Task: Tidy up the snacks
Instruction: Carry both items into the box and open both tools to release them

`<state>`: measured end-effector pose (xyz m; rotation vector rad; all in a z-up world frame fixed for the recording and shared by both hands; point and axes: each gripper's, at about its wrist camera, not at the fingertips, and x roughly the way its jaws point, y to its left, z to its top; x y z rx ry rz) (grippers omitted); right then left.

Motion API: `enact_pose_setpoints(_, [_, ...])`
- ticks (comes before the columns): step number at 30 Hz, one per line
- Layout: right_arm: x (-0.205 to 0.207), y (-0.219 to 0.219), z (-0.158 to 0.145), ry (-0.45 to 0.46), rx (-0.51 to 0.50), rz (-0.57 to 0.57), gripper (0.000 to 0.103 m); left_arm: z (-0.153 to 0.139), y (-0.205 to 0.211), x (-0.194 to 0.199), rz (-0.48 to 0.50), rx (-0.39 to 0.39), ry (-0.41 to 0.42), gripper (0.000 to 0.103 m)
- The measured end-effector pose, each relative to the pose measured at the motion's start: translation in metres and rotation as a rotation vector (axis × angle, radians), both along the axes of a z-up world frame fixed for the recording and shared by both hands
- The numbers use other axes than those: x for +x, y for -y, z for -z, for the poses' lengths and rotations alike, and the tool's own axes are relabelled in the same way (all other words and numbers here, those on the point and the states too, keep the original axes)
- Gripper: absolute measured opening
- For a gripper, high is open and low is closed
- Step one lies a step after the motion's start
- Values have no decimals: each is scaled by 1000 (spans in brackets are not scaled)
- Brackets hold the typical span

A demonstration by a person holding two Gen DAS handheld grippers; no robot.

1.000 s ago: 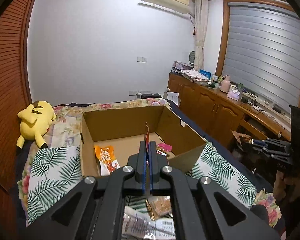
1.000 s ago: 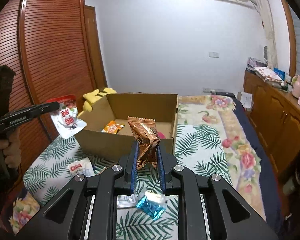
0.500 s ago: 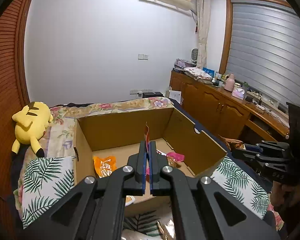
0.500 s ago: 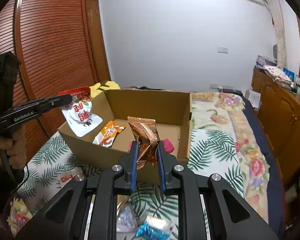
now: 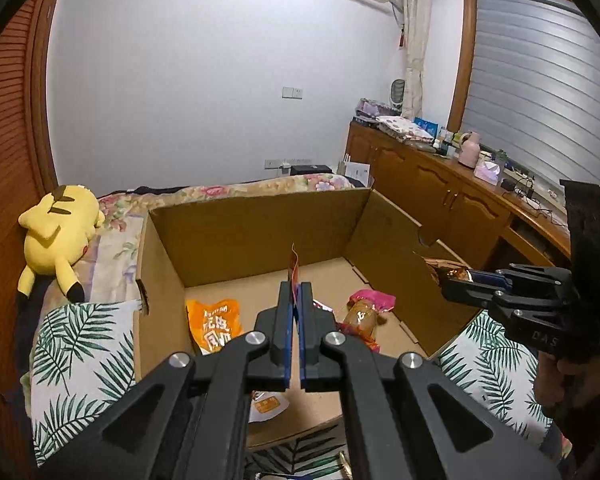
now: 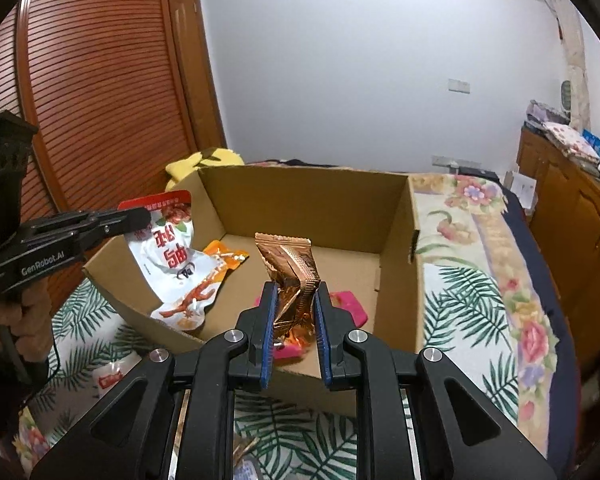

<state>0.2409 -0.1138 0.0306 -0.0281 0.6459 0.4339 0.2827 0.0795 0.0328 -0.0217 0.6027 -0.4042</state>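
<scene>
left tongs (image 5: 295, 312) clamp white pouch (image 6: 172, 252) | right tongs (image 6: 295, 312) clamp copper packet (image 6: 290, 268) | box (image 5: 256, 232): seemingly two snacks

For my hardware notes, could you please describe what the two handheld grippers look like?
Both are matte black linkage frames with silver pivot screws and blue-lined fingers. The left gripper carries white "GenRobot.AI" lettering and a thin black cable. The right gripper shows faint embossed letters; bare hands grip each handle.

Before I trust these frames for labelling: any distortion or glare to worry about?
Left wrist view: strong fisheye bending, dark vignette corners, box sharp. Right wrist view: same bending, foil packet shows glints, not blown out; print on white pouch legible.
</scene>
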Motion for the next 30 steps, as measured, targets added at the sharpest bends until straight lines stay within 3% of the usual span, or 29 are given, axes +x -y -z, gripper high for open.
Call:
enact_pose_setpoints(15, [17, -18, 19, -55, -41, -13, 16, 7, 1, -2, -1, 32, -38, 4])
enact_pose_setpoints(21, [17, -17, 21, -68, -32, -2, 24, 3, -1, -11, -1, 35, -45, 12])
enact_pose_setpoints(30, [-14, -14, 4, -19, -5, 30, 24, -10, -11, -48, 11, 60, -21, 15])
